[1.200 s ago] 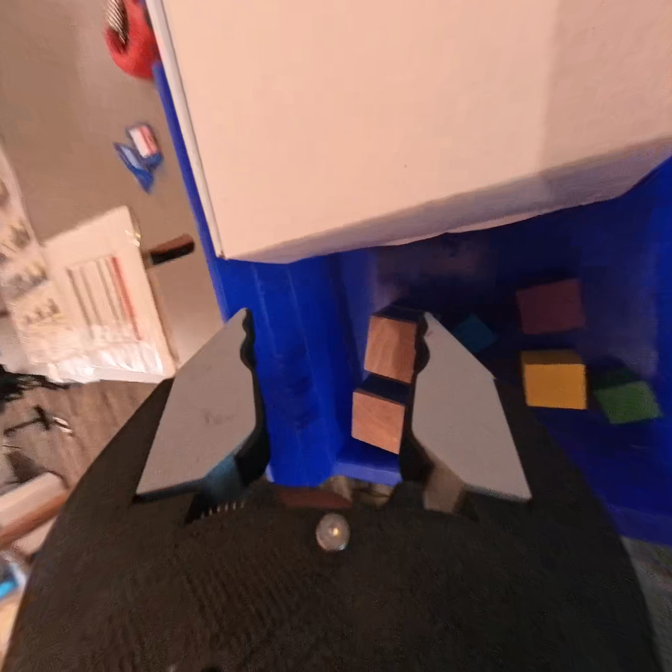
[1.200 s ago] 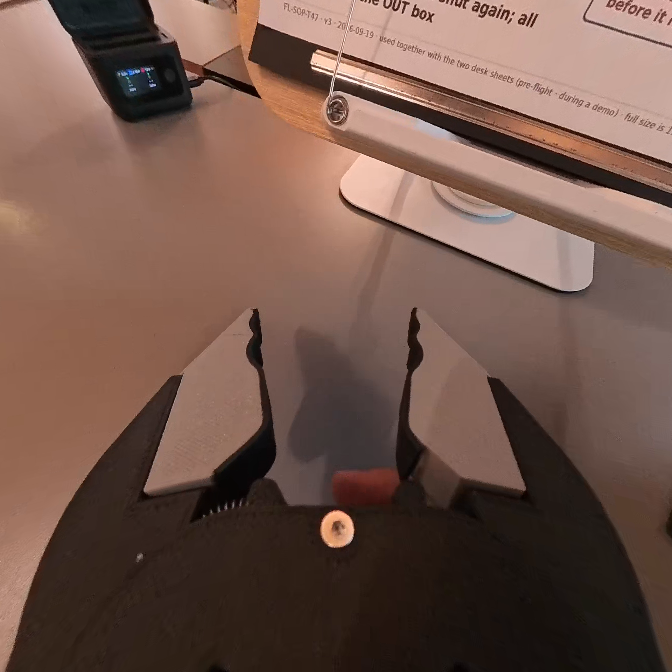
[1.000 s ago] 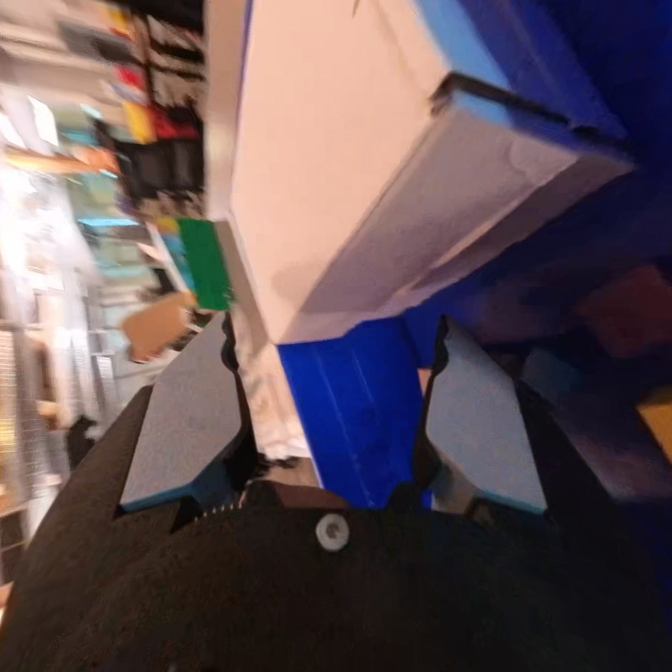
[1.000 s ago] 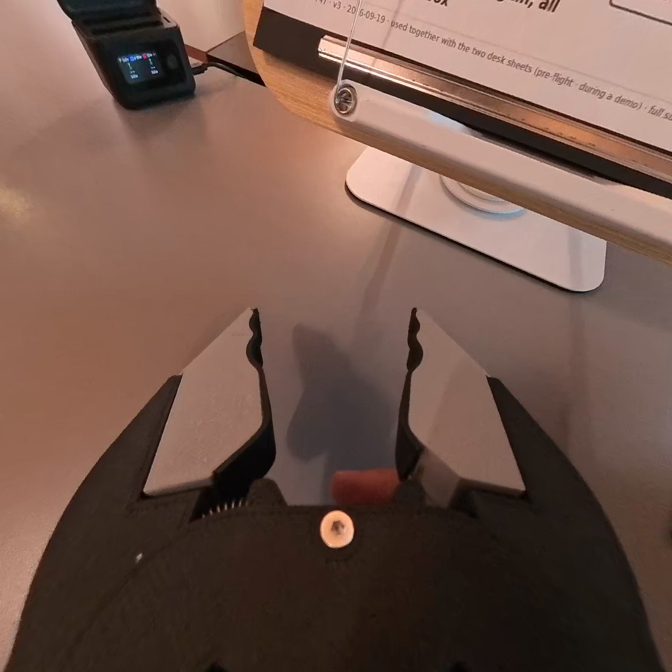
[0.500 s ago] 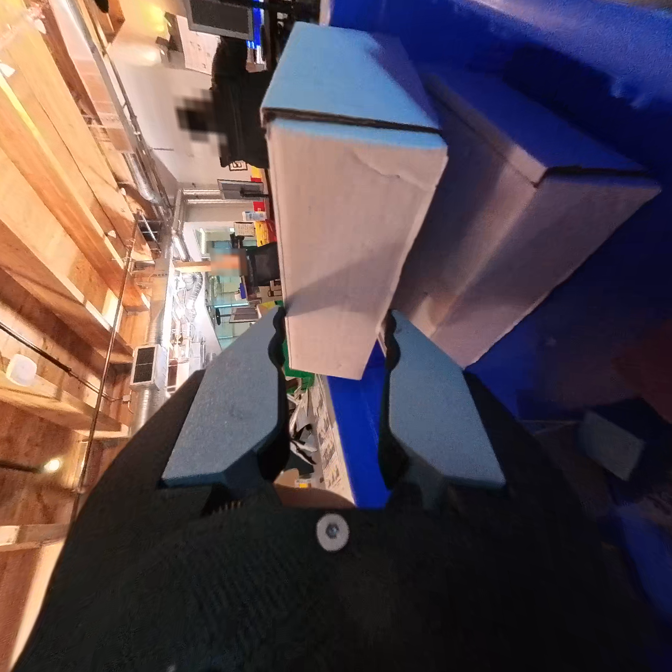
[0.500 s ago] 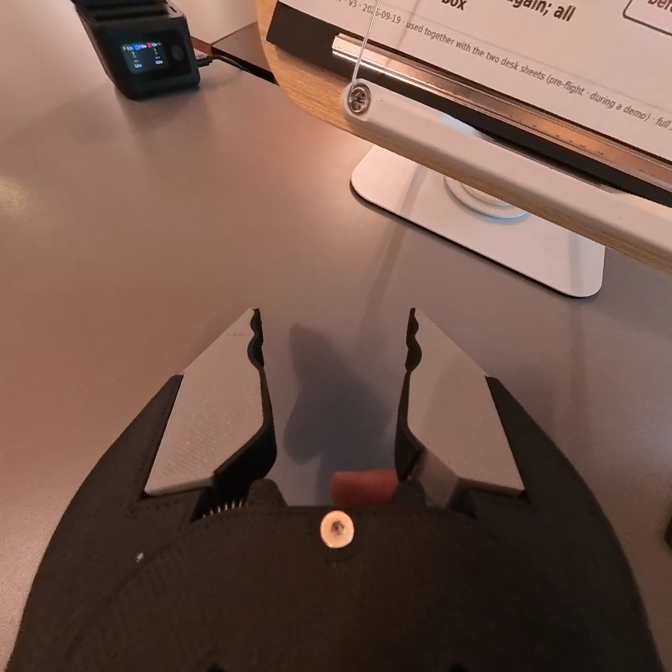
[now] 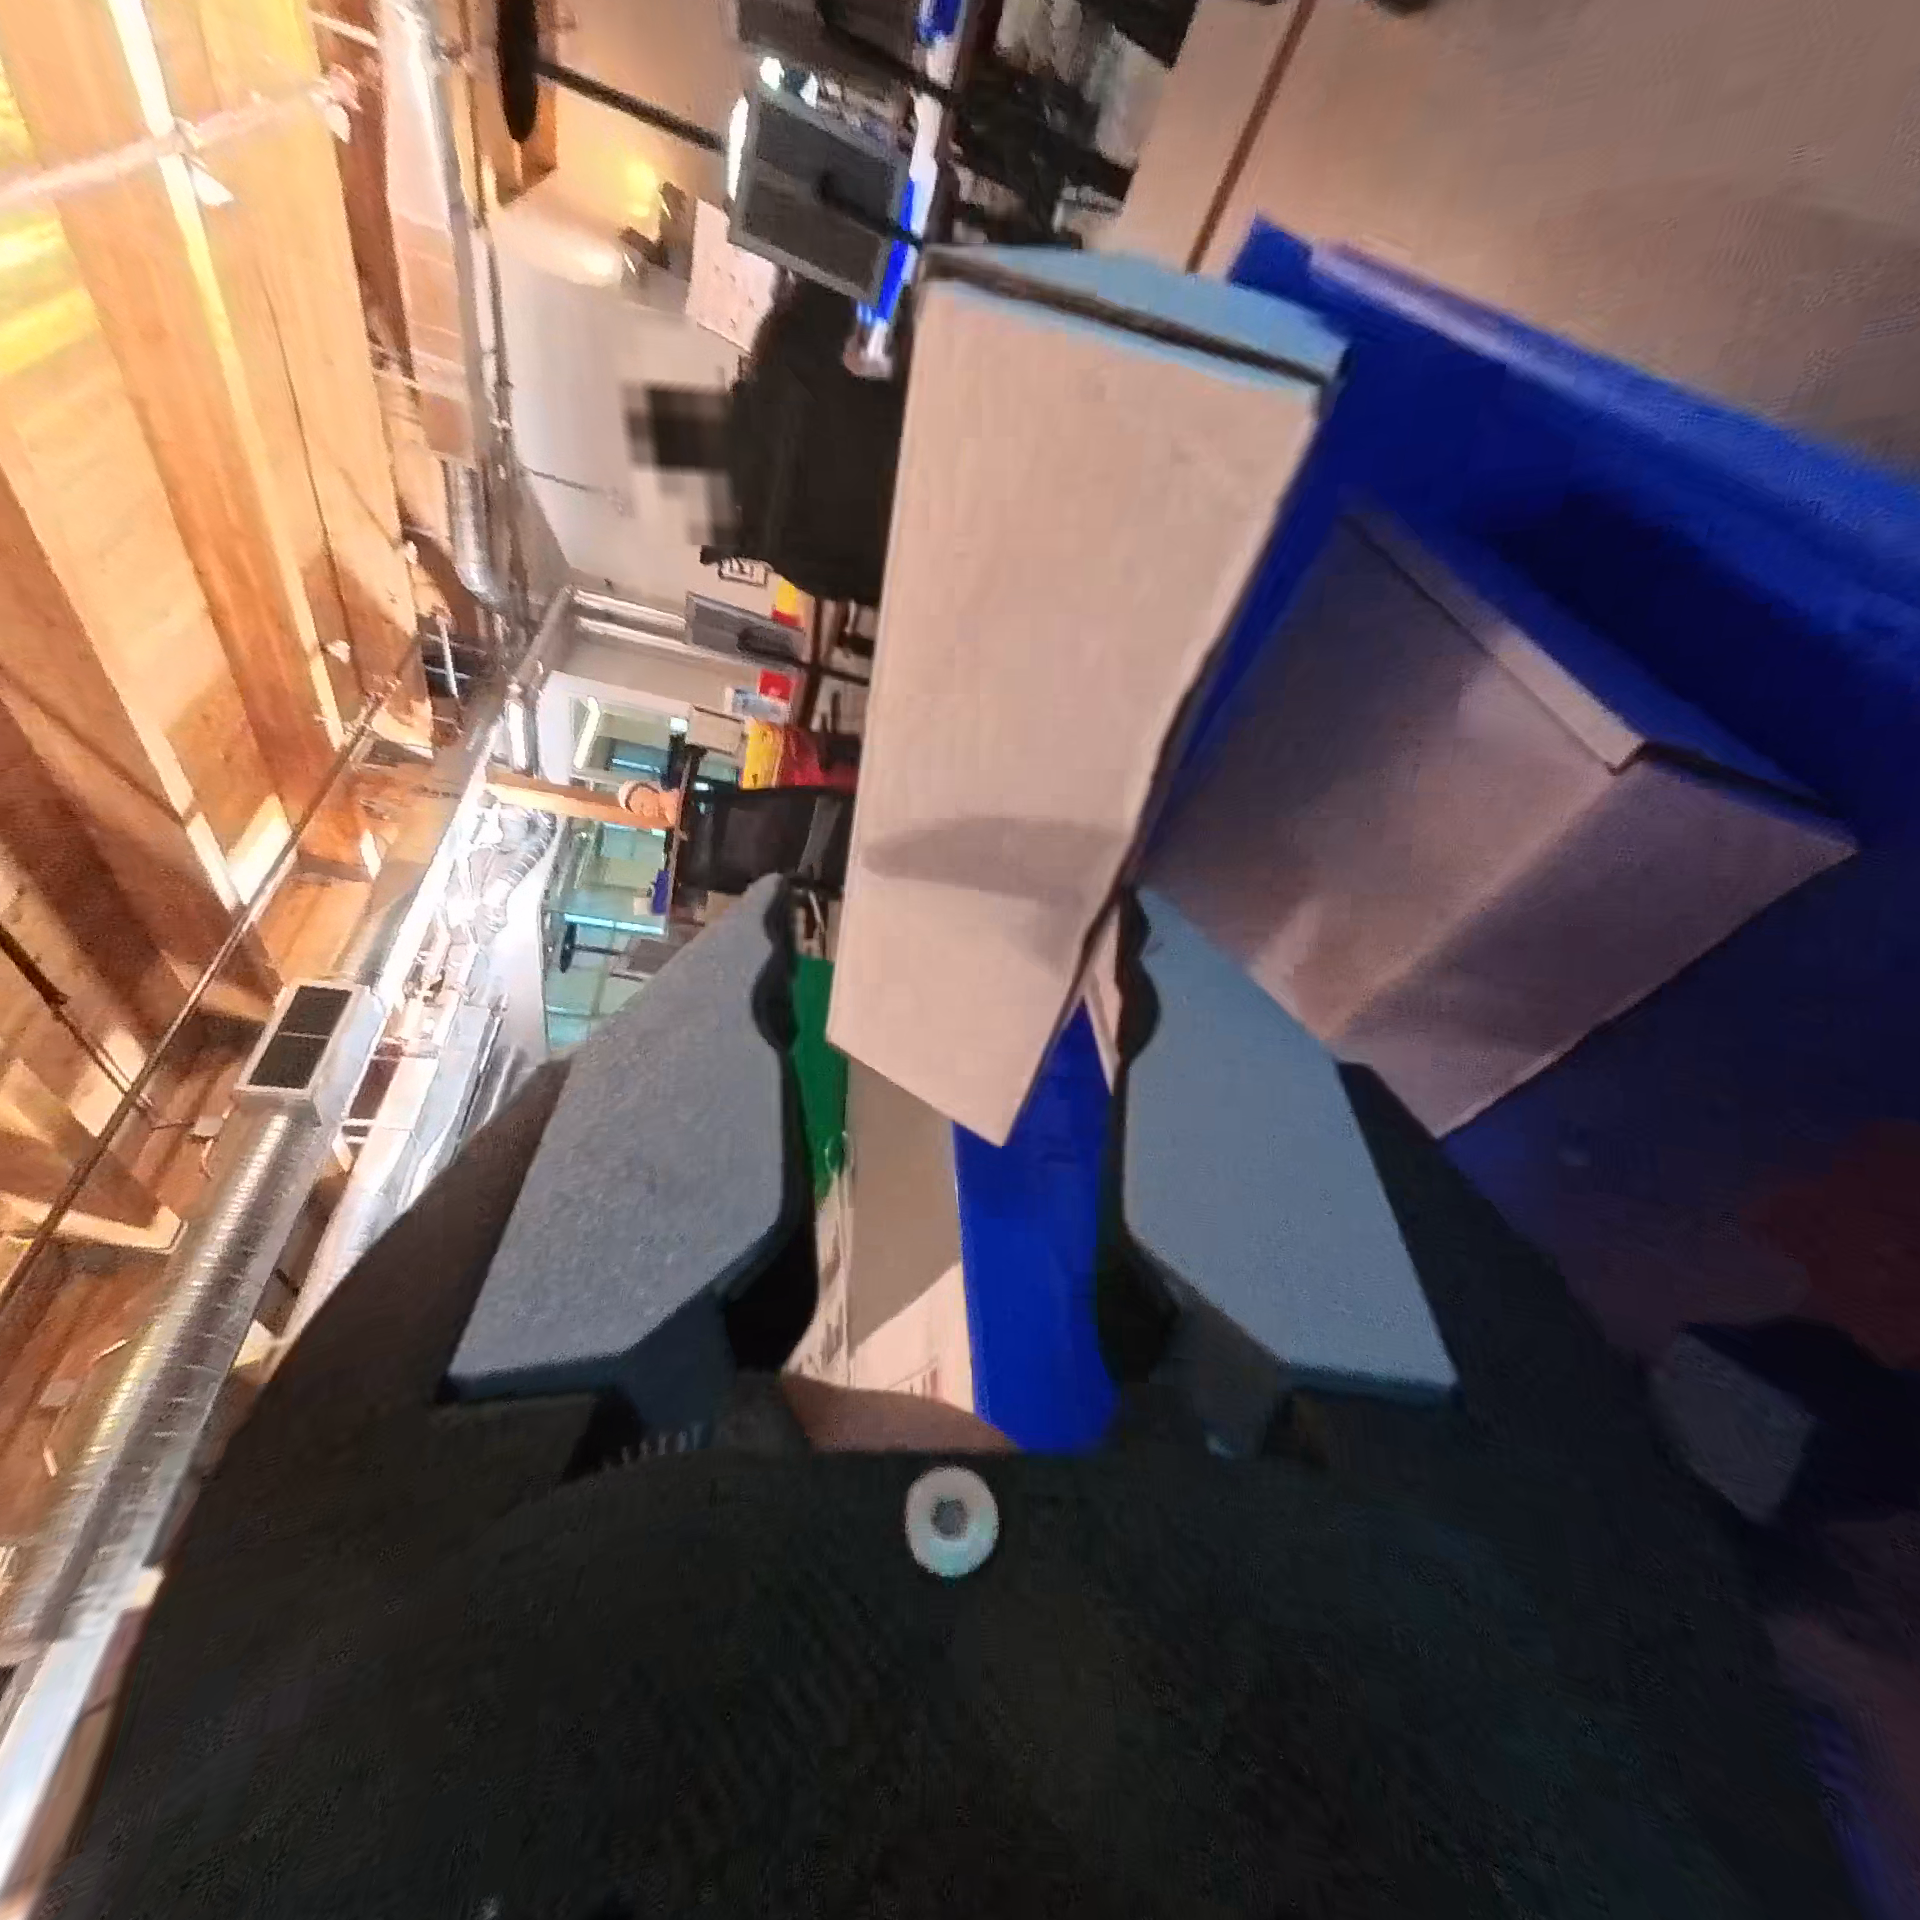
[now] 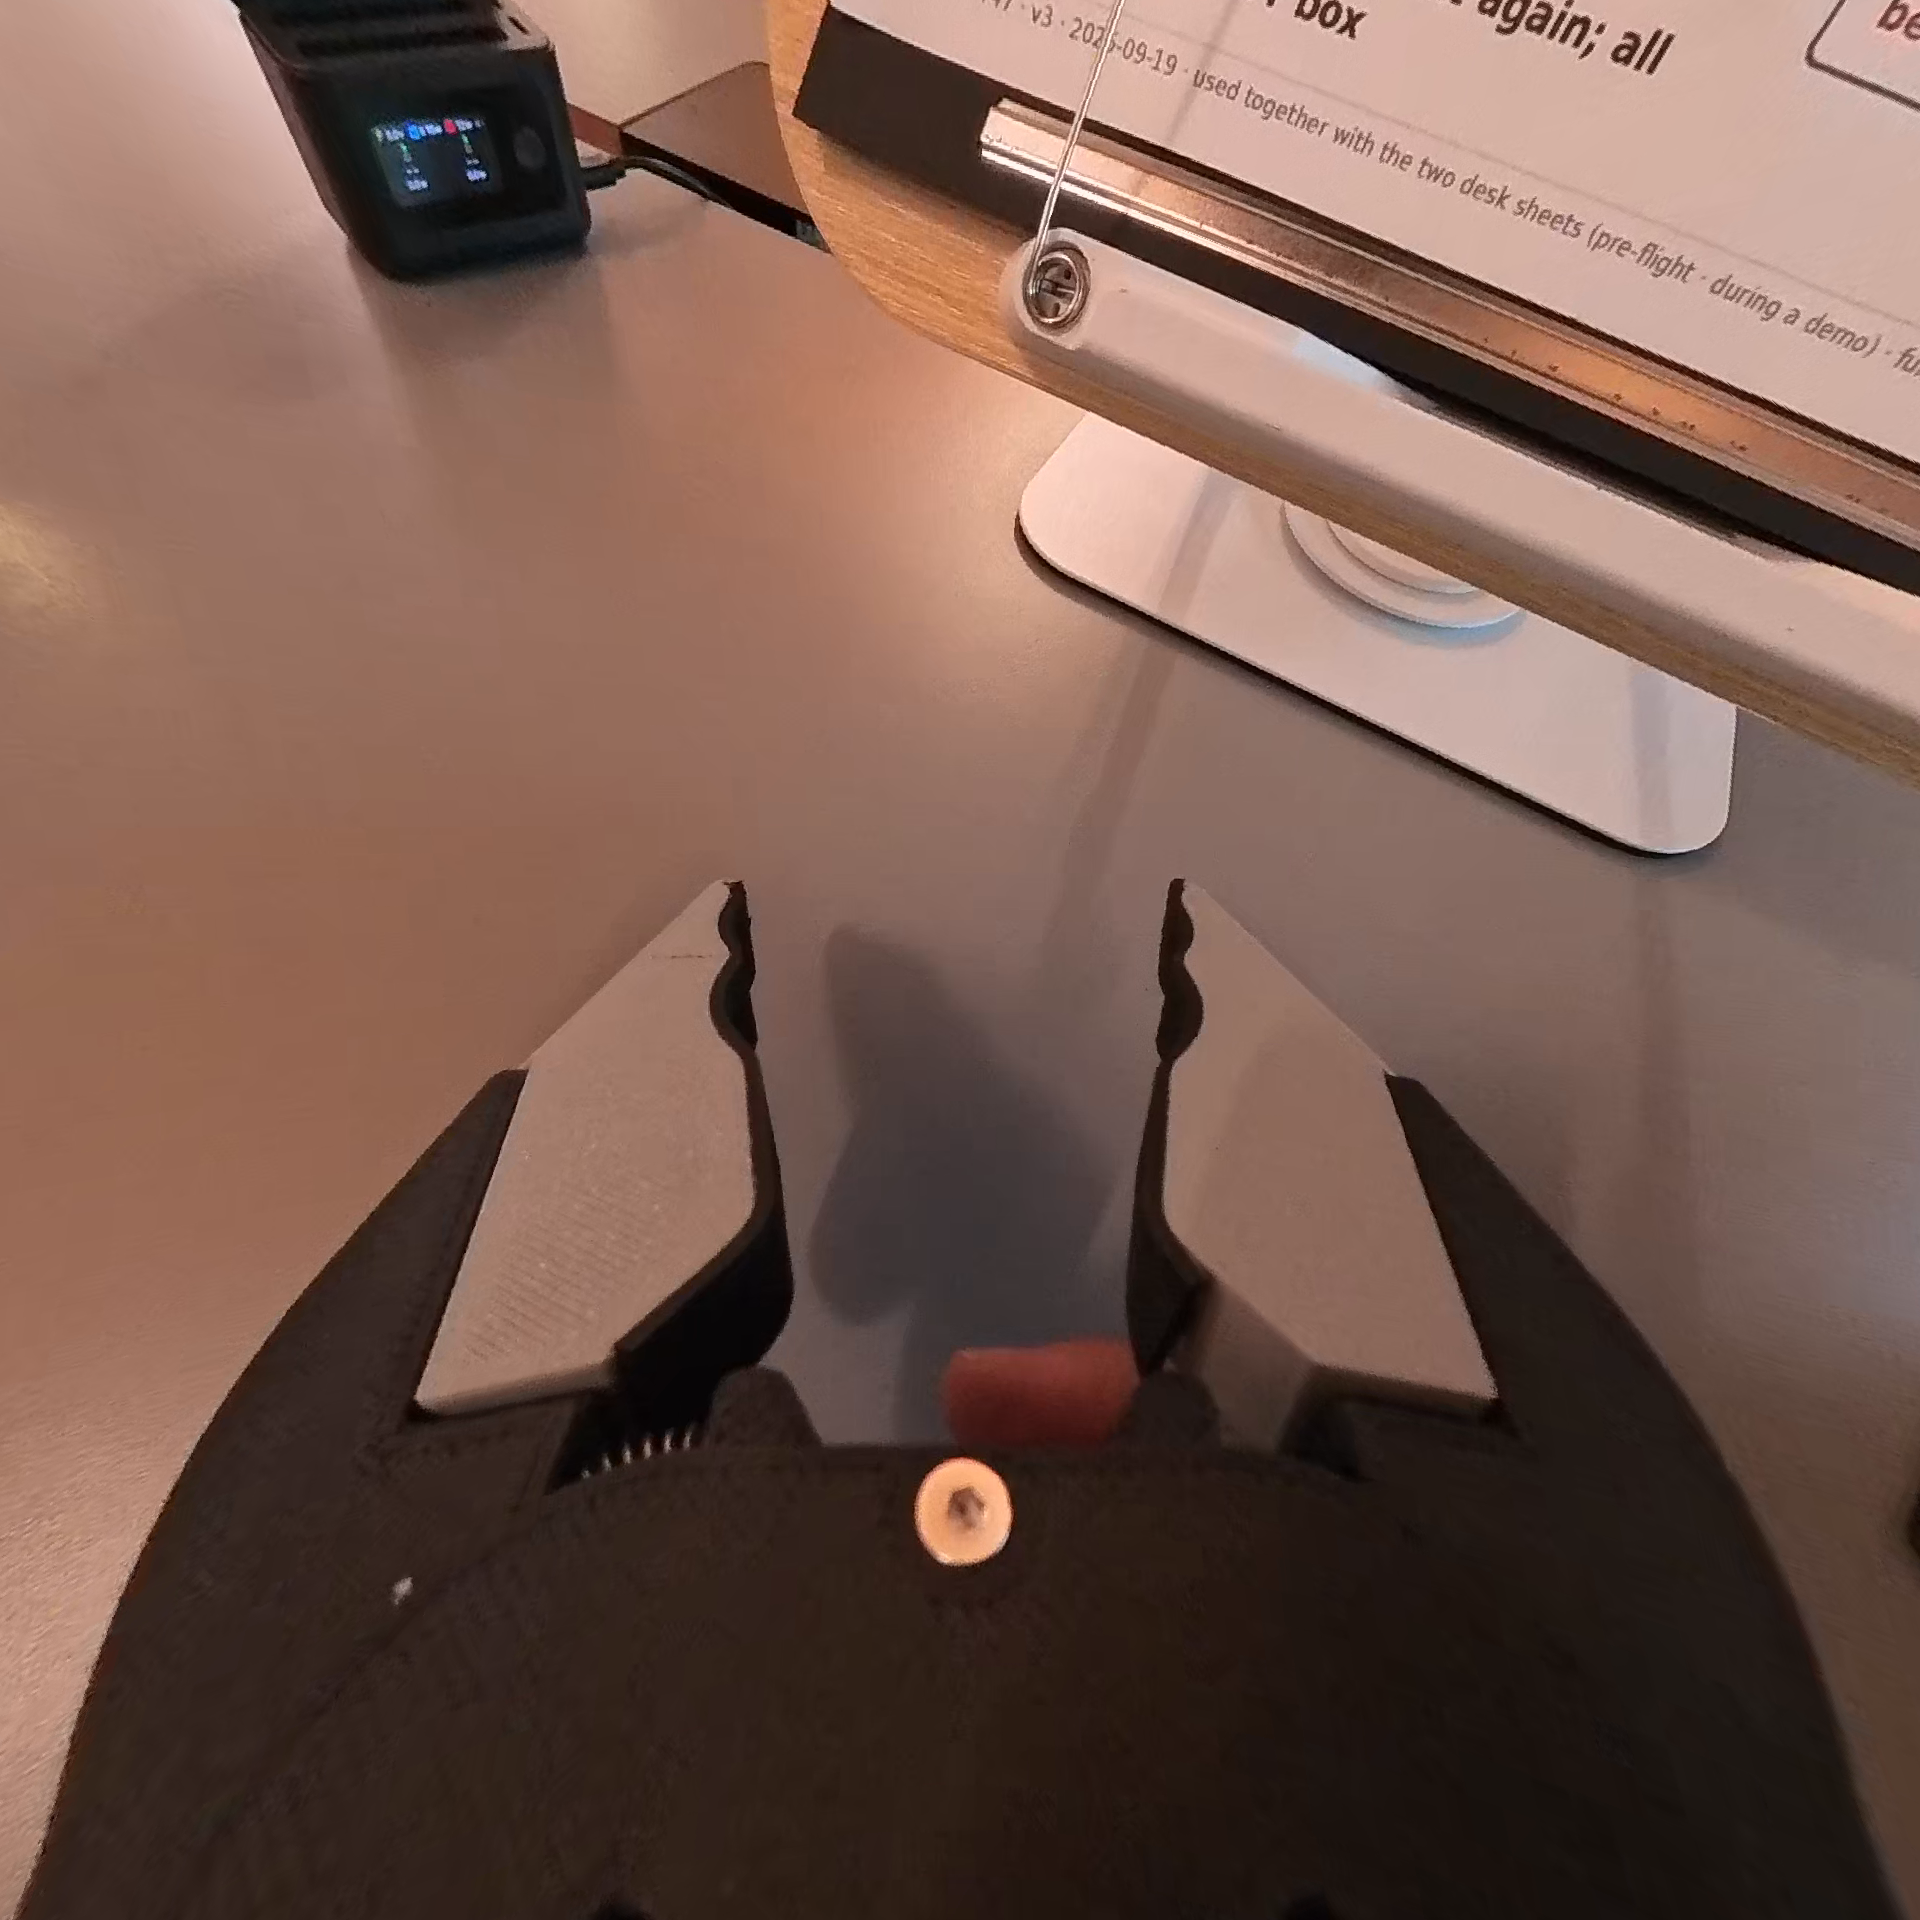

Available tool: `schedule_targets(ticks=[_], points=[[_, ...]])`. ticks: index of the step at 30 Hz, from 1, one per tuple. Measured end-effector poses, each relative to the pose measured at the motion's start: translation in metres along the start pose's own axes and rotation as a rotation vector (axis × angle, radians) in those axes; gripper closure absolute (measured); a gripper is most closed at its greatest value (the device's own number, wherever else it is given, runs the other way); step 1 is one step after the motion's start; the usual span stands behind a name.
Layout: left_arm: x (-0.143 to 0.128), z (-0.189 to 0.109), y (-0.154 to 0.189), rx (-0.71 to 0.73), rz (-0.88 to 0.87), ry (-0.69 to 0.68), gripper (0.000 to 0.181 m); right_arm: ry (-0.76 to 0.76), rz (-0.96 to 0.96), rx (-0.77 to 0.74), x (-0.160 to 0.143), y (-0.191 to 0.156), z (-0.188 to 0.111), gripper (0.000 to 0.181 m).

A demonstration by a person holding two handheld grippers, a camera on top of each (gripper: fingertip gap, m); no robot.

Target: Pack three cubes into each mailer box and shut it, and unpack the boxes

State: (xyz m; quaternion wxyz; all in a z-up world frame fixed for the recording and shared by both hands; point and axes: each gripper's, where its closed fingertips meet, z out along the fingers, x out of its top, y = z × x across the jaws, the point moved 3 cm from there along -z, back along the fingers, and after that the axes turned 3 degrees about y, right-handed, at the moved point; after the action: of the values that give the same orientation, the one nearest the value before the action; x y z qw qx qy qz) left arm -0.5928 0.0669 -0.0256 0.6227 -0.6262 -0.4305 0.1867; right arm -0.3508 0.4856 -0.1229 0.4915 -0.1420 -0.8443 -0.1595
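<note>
Pale cardboard mailer box, closed, sits at 12 o'clock between the left gripper's narrowed jaws, contact unclear, beside the blue plastic bin; a corner-only grip could slip; right gripper wide, empty.

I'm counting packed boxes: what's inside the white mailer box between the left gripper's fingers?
Cannot tell: the white cardboard mailer box is shut, hiding any contents. A second shut box lies behind it in the blue bin.
</note>
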Motion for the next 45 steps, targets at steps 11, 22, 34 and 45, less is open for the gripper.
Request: schedule_targets(ticks=[11,22,34,45], points=[[0.008,0.031,0.026,-0.202,0.190,-0.108,0.119,-0.003,-0.003,0.006,0.000,-0.001,0.000,0.104],[0.091,-0.044,-0.101,0.353,0.008,0.037,0.120,-0.003,-0.008,0.022,0.001,-0.007,0.002,0.103],[0.329,-0.026,0.174,-0.315,0.332,0.166,0.101,0.162,0.236,-0.236,0.007,0.115,-0.037,0.107],[0.412,-0.061,0.087,-0.673,-0.456,0.537,0.120,0.192,0.325,-0.190,0.001,0.149,-0.040,0.109]])
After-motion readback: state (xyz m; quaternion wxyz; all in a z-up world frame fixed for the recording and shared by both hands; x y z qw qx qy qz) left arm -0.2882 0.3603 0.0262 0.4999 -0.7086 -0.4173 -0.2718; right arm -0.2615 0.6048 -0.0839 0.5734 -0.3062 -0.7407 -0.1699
